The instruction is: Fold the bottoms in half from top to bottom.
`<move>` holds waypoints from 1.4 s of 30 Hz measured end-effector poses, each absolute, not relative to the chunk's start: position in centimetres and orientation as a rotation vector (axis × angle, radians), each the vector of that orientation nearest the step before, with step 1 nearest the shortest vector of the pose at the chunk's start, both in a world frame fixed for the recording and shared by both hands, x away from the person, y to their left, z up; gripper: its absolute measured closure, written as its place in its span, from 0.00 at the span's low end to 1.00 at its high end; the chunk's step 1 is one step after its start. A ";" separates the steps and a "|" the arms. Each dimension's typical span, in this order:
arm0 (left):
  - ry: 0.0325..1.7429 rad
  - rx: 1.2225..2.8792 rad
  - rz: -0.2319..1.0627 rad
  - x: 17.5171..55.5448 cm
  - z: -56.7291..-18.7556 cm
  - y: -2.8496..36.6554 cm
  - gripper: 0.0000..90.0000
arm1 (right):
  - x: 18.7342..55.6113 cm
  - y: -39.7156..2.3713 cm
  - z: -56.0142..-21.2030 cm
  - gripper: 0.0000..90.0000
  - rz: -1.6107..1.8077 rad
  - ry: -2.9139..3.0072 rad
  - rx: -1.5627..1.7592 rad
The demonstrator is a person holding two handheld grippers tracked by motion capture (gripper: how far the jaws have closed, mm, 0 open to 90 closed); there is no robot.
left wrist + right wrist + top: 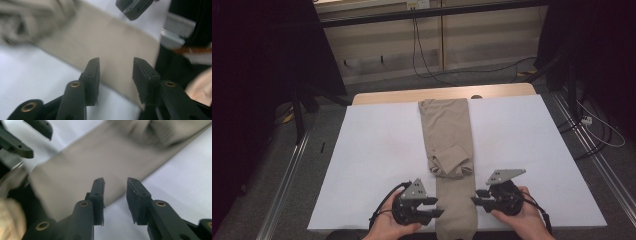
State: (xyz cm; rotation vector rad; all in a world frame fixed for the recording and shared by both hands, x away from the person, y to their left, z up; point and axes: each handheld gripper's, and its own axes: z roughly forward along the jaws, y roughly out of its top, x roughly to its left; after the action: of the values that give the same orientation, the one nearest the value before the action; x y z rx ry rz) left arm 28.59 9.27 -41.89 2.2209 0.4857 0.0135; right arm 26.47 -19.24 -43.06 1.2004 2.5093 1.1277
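Beige trousers [447, 130] lie lengthwise down the middle of the white table cover [377, 150], bunched into a crumpled fold [451, 165] about halfway along. The near leg end [456, 210] reaches the front edge between my two grippers. My left gripper [437, 207] is held at the cloth's left edge, jaws apart and empty. In the left gripper view the left gripper [116, 72] hovers over the trousers [112, 37]. My right gripper [474, 196] faces it from the cloth's right edge, open. In the right gripper view the right gripper [115, 192] is over the trousers [100, 155], with nothing gripped.
The wooden table top [387, 96] shows beyond the cover's far edge. Metal floor rails [287, 175] run along both sides. Cables [602, 130] lie on the floor at the right, and a dark stand [299, 115] rises at the left.
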 end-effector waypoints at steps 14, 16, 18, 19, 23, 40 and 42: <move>0.635 2.231 0.194 36.8 -42.6 5.9 0.40 | 37.2 -16.1 -42.2 0.56 1.076 2.417 1.137; 0.651 2.226 0.216 37.3 -42.7 6.0 0.41 | 37.9 -15.5 -42.6 0.64 1.063 2.424 1.151; 0.667 2.211 0.210 37.9 -42.7 6.0 0.43 | 38.4 -15.2 -42.6 0.85 1.073 2.427 1.154; 0.681 2.204 0.226 38.3 -42.7 5.9 0.45 | 38.7 -15.2 -42.6 0.96 1.095 2.422 1.157; 0.727 2.152 0.194 39.8 -42.3 5.7 0.48 | 39.6 -15.6 -42.0 1.00 1.151 2.364 1.219; 0.709 2.100 0.094 41.8 -42.7 3.0 0.52 | 43.4 -16.9 -40.4 0.99 1.257 2.114 1.459; 0.681 2.090 0.074 41.9 -42.6 2.7 0.50 | 43.4 -16.6 -40.3 0.99 1.266 2.136 1.443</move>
State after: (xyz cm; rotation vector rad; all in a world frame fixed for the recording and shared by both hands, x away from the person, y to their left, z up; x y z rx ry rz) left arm 41.94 2.67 -42.61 2.0901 0.6812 0.0740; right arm 43.42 -16.62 -40.28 1.4425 2.1360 1.2655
